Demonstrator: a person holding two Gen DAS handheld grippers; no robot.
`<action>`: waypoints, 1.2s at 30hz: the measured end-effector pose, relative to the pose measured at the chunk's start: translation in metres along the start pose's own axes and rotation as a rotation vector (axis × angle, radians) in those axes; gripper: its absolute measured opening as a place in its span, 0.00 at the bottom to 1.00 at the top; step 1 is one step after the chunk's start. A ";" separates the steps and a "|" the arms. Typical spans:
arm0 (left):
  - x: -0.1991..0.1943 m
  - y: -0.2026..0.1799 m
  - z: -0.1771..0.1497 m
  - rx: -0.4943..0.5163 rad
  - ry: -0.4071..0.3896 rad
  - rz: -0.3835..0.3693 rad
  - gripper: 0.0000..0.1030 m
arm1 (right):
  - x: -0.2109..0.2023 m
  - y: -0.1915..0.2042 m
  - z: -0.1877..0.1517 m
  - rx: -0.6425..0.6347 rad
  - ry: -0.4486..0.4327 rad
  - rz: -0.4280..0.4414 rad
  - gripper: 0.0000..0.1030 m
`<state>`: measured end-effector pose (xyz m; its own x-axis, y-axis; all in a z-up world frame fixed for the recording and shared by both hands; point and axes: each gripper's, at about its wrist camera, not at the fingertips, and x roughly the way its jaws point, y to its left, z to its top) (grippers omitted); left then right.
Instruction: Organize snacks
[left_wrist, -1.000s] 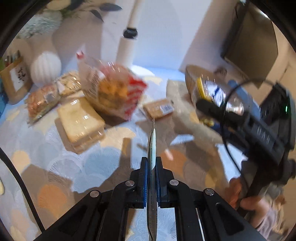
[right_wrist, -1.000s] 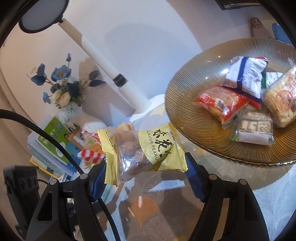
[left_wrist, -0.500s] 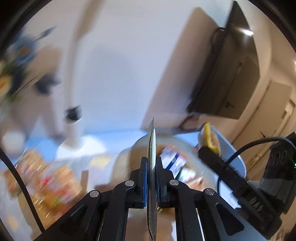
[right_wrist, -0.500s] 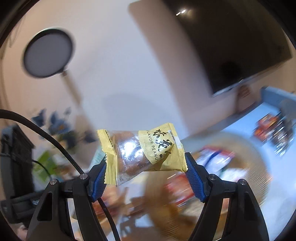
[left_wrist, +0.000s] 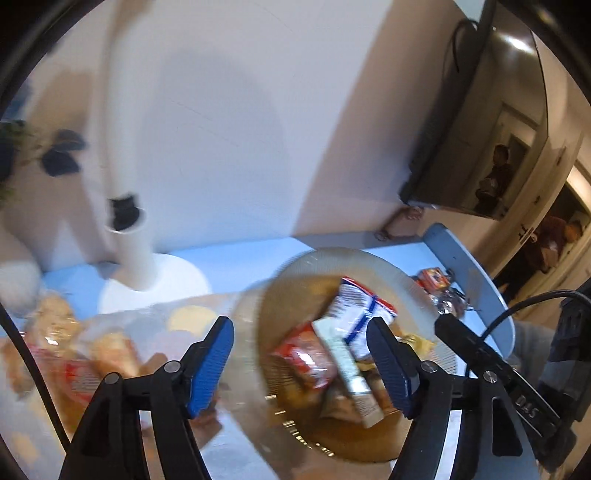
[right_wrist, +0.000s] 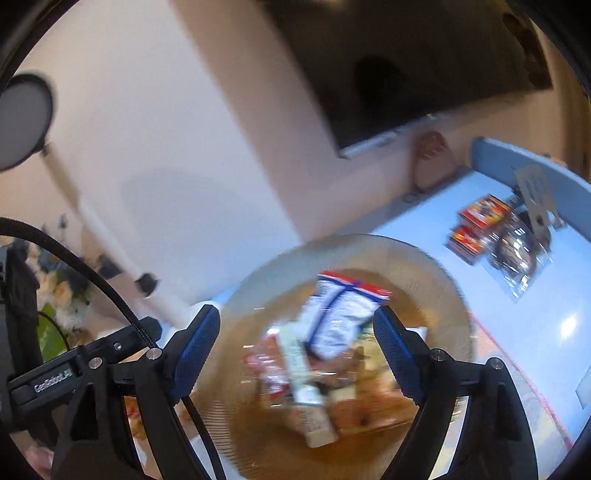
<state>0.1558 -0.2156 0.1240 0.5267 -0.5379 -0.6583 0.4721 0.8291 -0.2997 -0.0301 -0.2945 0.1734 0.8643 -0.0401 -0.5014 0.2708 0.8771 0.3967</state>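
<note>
An amber ribbed glass plate (left_wrist: 280, 295) (right_wrist: 424, 258) on the blue table holds several snack packets: a white-and-blue bag (left_wrist: 354, 310) (right_wrist: 340, 314), a red packet (left_wrist: 303, 362) (right_wrist: 269, 365) and a pale flat bar (left_wrist: 347, 373) (right_wrist: 303, 373). My left gripper (left_wrist: 299, 332) hovers above the plate with its jaws opening and nothing between the blue pads. My right gripper (right_wrist: 295, 317) hangs over the same plate, jaws also opening and empty. Both views are motion-blurred. I cannot pick out the yellow peanut packet in the plate.
Loose snack bags (left_wrist: 99, 354) lie left of the plate near a white lamp base (left_wrist: 155, 288). Small red boxes (right_wrist: 484, 221) and a clear bag (right_wrist: 517, 254) sit at the table's far right. A dark screen (right_wrist: 388, 74) hangs on the wall. The right gripper's body (left_wrist: 480, 362) is close beside my left.
Both grippers rose and came over the plate. The left jaws let go of the thin packet and the right jaws let go of the yellow peanut packet; both now stand apart and empty.
</note>
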 end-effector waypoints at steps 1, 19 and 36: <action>-0.010 0.007 0.001 0.003 -0.011 0.020 0.73 | -0.003 0.016 -0.001 -0.031 -0.006 0.017 0.85; -0.149 0.230 -0.060 -0.180 -0.015 0.310 0.93 | 0.047 0.165 -0.088 -0.302 0.134 0.292 1.00; -0.037 0.214 -0.124 -0.100 0.060 0.254 1.00 | 0.082 0.134 -0.150 -0.325 0.141 0.300 1.00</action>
<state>0.1499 0.0010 -0.0016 0.5753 -0.3029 -0.7598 0.2566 0.9488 -0.1840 0.0135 -0.1079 0.0699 0.8120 0.2837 -0.5100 -0.1484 0.9455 0.2898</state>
